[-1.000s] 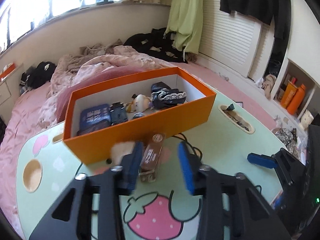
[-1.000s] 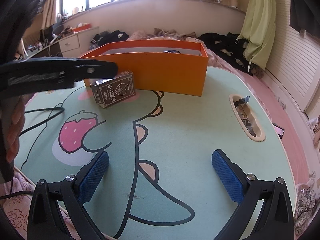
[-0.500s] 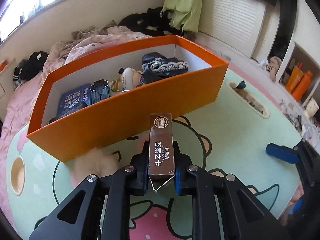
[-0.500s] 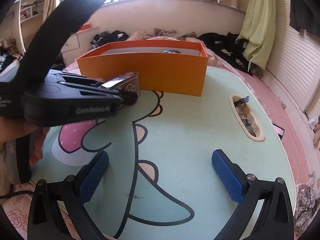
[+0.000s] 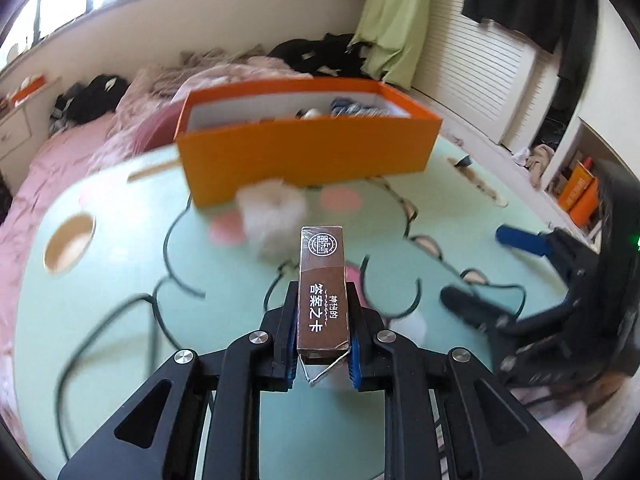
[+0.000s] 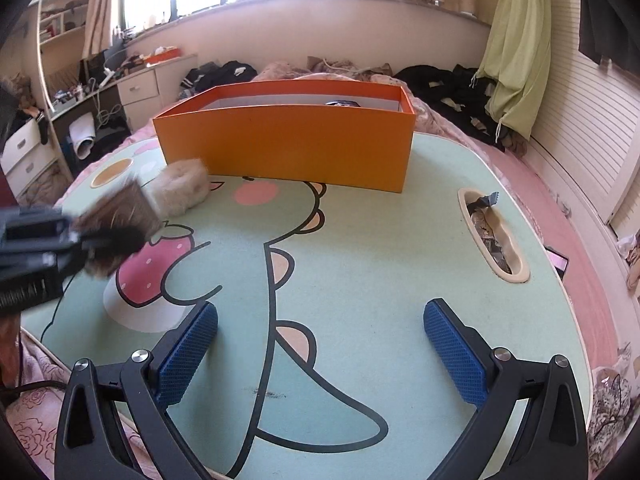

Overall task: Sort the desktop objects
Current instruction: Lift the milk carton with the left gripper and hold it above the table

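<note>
Currently your left tool grips the brown card box; your right tool stands open, empty. Next, carry it over the orange box and release.

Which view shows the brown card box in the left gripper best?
The left wrist view: the brown card box sits sharp and centred, clamped between the left gripper pads, its printed face readable. The right wrist view catches it only as a motion-blurred brown shape at the left edge.
</note>
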`<state>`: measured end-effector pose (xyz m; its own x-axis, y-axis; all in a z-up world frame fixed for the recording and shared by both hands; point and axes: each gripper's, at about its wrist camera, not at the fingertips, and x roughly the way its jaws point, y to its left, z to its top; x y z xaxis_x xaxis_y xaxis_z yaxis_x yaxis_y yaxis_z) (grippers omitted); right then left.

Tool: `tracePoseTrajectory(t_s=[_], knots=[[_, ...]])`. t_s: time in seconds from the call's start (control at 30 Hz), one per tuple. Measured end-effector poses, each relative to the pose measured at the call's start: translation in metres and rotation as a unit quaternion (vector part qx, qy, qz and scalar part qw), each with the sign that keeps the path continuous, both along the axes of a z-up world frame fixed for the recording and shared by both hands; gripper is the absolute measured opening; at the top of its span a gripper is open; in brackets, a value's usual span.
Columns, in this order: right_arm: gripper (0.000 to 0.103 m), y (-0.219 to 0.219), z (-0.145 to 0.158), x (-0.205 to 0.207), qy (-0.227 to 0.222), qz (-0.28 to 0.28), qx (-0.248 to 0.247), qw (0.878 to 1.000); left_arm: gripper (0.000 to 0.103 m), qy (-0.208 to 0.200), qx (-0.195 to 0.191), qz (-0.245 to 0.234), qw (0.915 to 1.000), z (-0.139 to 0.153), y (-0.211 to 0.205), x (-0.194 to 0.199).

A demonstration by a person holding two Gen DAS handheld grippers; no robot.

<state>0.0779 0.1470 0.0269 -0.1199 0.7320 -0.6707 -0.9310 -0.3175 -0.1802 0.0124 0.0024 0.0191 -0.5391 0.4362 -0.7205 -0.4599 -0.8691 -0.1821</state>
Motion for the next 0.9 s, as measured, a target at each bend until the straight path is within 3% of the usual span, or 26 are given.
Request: tracePoseTrajectory(t_s=[0.1, 0.13, 0.17, 0.23, 0.33, 0.4, 0.53, 0.57, 0.63, 0.7, 0.9], knots=[[0.103, 0.001, 0.0, 0.0, 0.0, 0.0, 0.0, 1.0, 0.025, -0.008, 0.017, 0.006, 0.9998, -0.006, -0.008, 0.001], [0.103, 0.001, 0.0, 0.0, 0.0, 0.0, 0.0, 1.0, 0.034, -0.008, 0.019, 0.013, 0.9997, -0.006, -0.009, 0.001], [0.103, 0.001, 0.0, 0.0, 0.0, 0.0, 0.0, 1.0, 0.051, -0.007, 0.017, 0.019, 0.9996, -0.005, -0.011, 0.002], [0.103, 0.0, 0.0, 0.0, 0.0, 0.001, -0.001, 1.0, 0.067, -0.007, 0.021, 0.026, 0.9994, -0.005, -0.014, 0.005], [0.103, 0.004, 0.005, 0.002, 0.022, 0.01, -0.007, 1.0, 0.067, -0.008, 0.031, 0.031, 0.999, -0.005, -0.017, 0.004], [0.103, 0.008, 0.018, 0.008, 0.061, 0.018, -0.008, 0.998, 0.067, -0.007, 0.03, 0.033, 0.999, -0.004, -0.016, 0.004], [0.103, 0.031, 0.058, -0.001, 0.145, 0.043, -0.02, 0.988, 0.063, 0.002, 0.019, 0.027, 0.9995, -0.003, -0.01, 0.007], [0.103, 0.038, 0.066, -0.011, 0.148, 0.055, -0.025, 0.987, 0.045, 0.007, 0.014, 0.023, 0.9996, -0.002, -0.007, 0.009], [0.103, 0.054, 0.074, -0.039, 0.125, 0.075, -0.036, 0.989, 0.02, 0.01, 0.006, 0.021, 0.9997, -0.002, -0.005, 0.011], [0.102, 0.072, 0.072, -0.068, 0.094, 0.085, -0.053, 0.99, 0.02, 0.016, 0.009, 0.023, 0.9996, 0.0, -0.006, 0.014], [0.093, 0.119, 0.049, -0.109, 0.093, 0.078, -0.126, 0.985, 0.02, 0.029, 0.032, 0.046, 0.998, 0.009, -0.026, 0.023]])
